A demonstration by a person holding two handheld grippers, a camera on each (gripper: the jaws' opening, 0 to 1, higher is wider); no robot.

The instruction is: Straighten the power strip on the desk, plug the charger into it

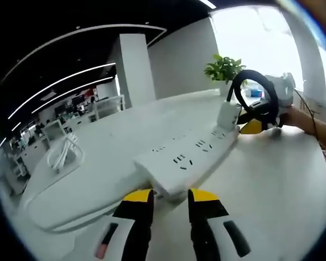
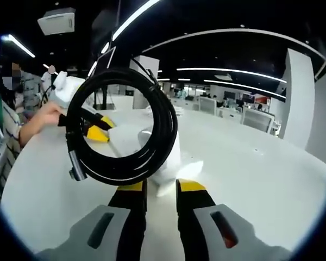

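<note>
In the left gripper view your left gripper point(image 1: 170, 197) has its yellow-tipped fingers point(image 1: 139, 197) at the near end of the power strip point(image 1: 191, 155), almost closed; whether they pinch it I cannot tell. The strip is a long, stiff plastic bar, probably light and slippery on the smooth tabletop point(image 1: 271, 179), so I would take it across the narrow end and turn it slowly. Its long axis runs away from you, toward the upper right of this view, sockets facing up. At its far end stands the charger point(image 1: 227, 115), held by your right gripper point(image 1: 254, 125). In the right gripper view those fingers point(image 2: 189, 187) are nearly shut on the white charger body point(image 2: 168, 163). The black coiled cable point(image 2: 119, 126) is soft and may swing; hold the hard body, not the cable.
</note>
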